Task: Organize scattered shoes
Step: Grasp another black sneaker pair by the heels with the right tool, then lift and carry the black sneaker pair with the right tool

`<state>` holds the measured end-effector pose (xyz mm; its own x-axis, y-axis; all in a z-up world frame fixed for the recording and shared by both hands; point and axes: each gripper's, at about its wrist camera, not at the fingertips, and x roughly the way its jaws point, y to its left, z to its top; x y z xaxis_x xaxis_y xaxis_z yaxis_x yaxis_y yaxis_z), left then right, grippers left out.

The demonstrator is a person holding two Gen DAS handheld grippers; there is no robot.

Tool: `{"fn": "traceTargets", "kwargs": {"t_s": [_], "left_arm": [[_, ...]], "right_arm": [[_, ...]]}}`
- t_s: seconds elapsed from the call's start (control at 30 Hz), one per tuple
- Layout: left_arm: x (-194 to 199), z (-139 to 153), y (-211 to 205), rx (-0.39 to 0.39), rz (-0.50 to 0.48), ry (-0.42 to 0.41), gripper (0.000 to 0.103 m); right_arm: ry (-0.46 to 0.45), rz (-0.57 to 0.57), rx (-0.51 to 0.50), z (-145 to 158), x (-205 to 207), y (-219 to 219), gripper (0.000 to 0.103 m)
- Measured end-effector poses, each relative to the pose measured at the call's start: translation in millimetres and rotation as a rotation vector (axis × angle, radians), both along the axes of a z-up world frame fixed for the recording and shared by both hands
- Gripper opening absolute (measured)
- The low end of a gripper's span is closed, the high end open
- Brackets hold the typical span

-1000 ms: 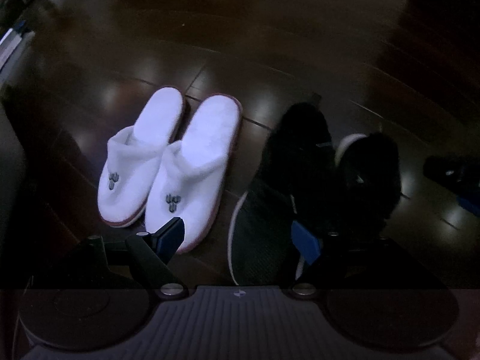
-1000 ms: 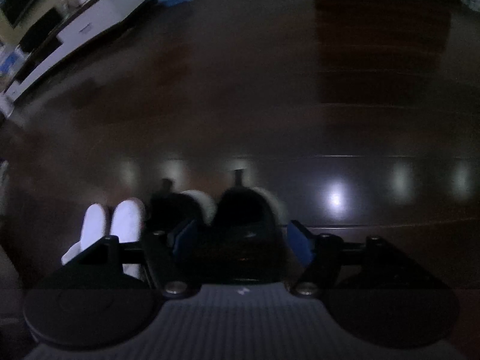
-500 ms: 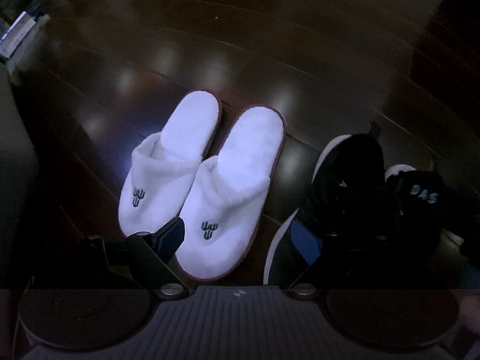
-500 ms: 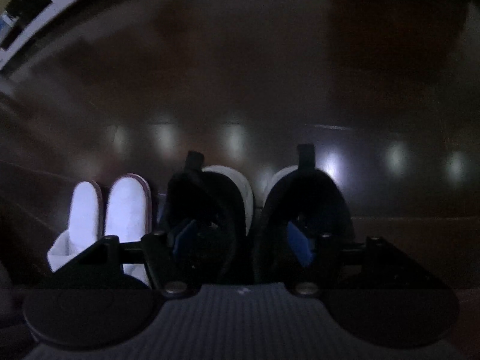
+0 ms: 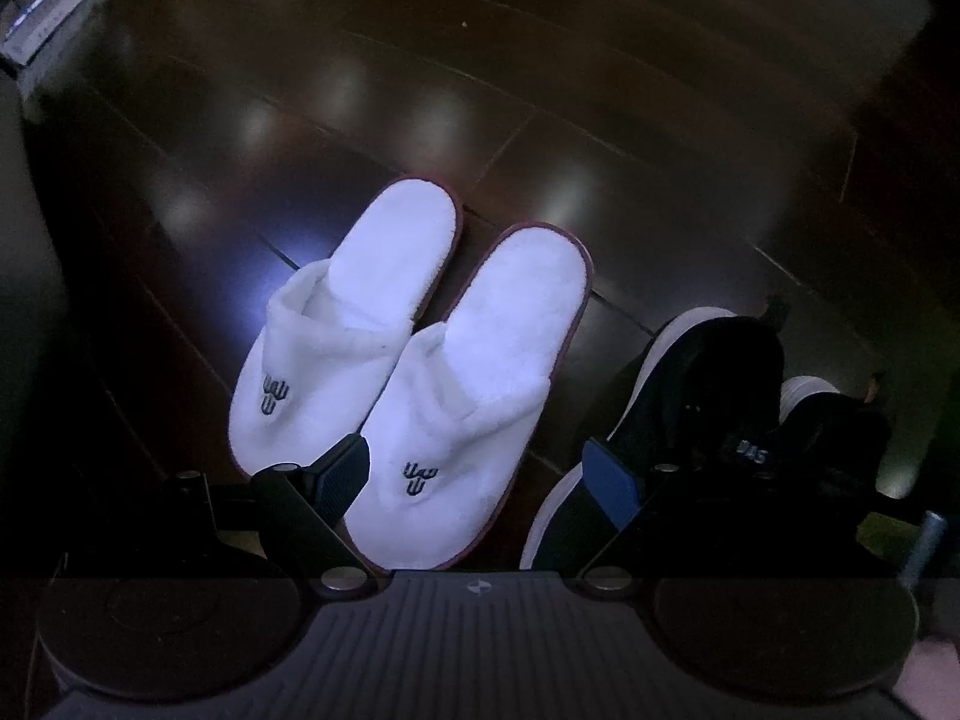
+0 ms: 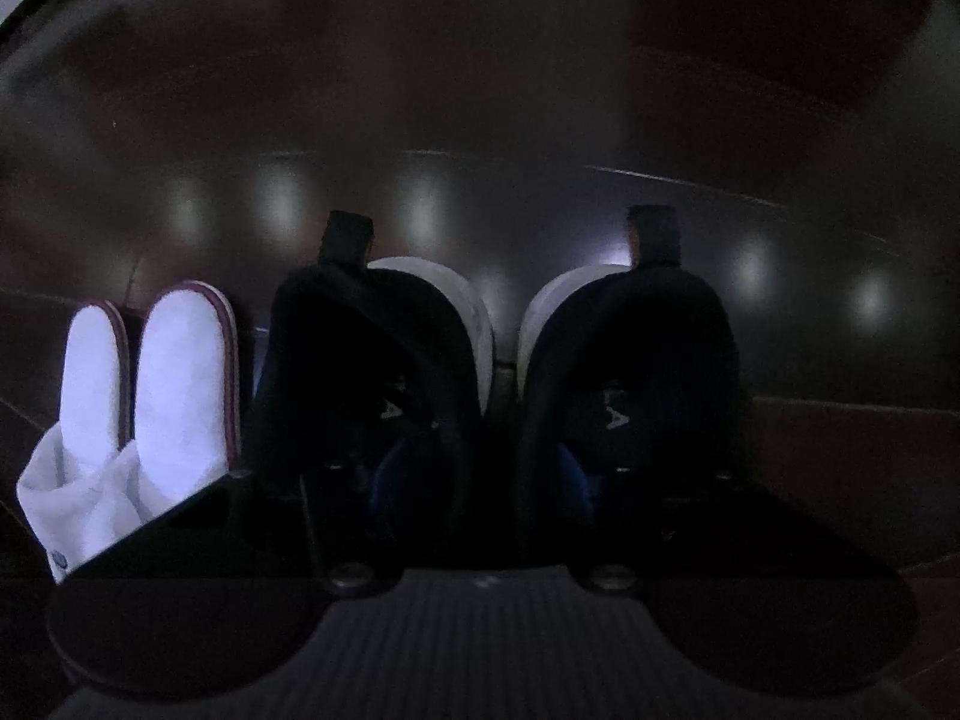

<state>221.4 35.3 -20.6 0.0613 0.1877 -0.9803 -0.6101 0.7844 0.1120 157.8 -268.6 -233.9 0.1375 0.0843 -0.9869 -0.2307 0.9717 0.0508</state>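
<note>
Shoes lined up in a row on a dark wooden floor (image 5: 540, 60)

Two black sneakers (image 6: 630, 372) are seen lying toes-near, heels-far, straight ahead of the right gripper (image 6: 480, 474), which is spread wide and empty. Two white slippers (image 5: 456, 372), parallel, are set to their left, under the left gripper (image 5: 480, 474), likewise wide and holding nothing.

The room is dim. Soft round glare spots sit on the dark floor (image 5: 420, 120) ahead of both tongs. The white slippers (image 5: 414, 360) glow bluish, nearly overexposed. The black shoes (image 6: 630, 372) melt into shadow with the right tongs. Fisheye bending curves the floorboards; the edges are smeared and blurry.
</note>
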Motion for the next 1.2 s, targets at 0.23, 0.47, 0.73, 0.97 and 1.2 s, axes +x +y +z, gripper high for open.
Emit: {"fn": "traceTargets", "kwargs": {"t_s": [0.23,0.47,0.73,0.97,1.2], "left_arm": [[0.0,-2.7,-3.7,-0.01,-0.003,0.002,0.083],[2.2,-5.8,-5.8,-0.009,-0.01,0.007,0.083],[3.4,-7.3,-10.4,-0.009,-0.012,0.007,0.083],[3.3,-7.9,-15.2,-0.005,-0.017,0.008,0.083],[2.7,-8.3,-22.0,0.0,-0.03,0.004,0.083]], "right_arm": [[0.012,0.026,-0.056,-13.9,2.2,3.9,0.057],[-0.021,0.081,-0.08,-27.1,-2.3,10.2,0.063],[-0.04,0.085,-0.071,-26.2,-3.2,7.0,0.055],[-0.069,0.067,-0.038,-28.1,-5.8,2.5,0.041],[-0.104,0.101,-0.009,-22.5,-13.1,6.4,0.026]]}}
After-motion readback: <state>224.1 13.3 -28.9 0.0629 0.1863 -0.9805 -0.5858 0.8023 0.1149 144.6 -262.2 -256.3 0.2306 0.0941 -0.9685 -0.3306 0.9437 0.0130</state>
